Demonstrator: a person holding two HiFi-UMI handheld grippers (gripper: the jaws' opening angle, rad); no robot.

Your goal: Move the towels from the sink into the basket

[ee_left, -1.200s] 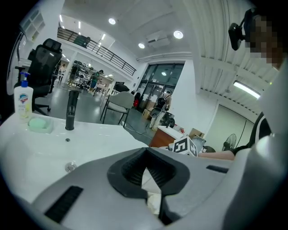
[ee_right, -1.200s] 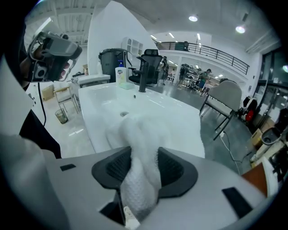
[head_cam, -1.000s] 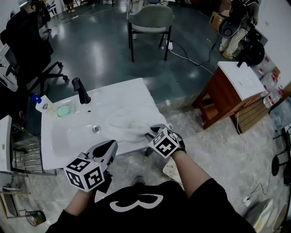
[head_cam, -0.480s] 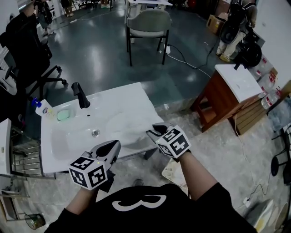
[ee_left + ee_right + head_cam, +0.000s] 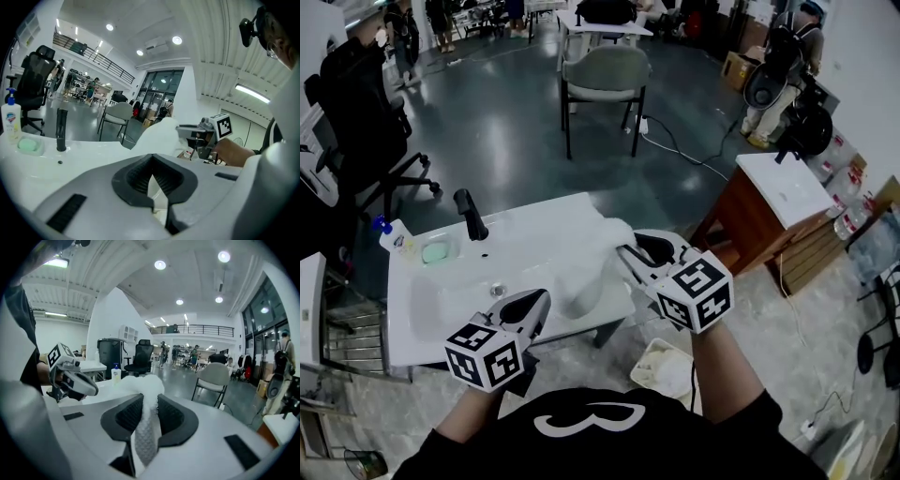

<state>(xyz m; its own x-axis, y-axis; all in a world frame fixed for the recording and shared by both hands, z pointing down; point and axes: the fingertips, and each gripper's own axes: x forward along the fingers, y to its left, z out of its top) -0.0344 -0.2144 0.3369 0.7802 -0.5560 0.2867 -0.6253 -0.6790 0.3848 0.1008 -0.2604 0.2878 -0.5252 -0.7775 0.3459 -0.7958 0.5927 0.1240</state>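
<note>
A white towel (image 5: 592,261) hangs above the right end of the white sink (image 5: 441,286). My right gripper (image 5: 630,251) is shut on its top edge, and the cloth bunches between the pads (image 5: 146,416). The towel's lower part still touches the sink rim. In the left gripper view the lifted towel (image 5: 158,135) and the right gripper (image 5: 188,132) show ahead. My left gripper (image 5: 528,302) hovers at the sink's near edge with its jaws together and nothing gripped (image 5: 152,187). A pale basket (image 5: 667,367) sits on the floor below my right arm, with white cloth in it.
A black faucet (image 5: 470,214), a soap bottle (image 5: 393,236) and a green soap bar (image 5: 436,251) line the sink's back edge. A wooden stand with a white top (image 5: 773,202) is at the right. A chair (image 5: 606,58) and an office chair (image 5: 356,122) stand beyond.
My right gripper has risen and swung right, pulling the towel up from the basin. The left gripper has lifted a little near the sink's front edge.
</note>
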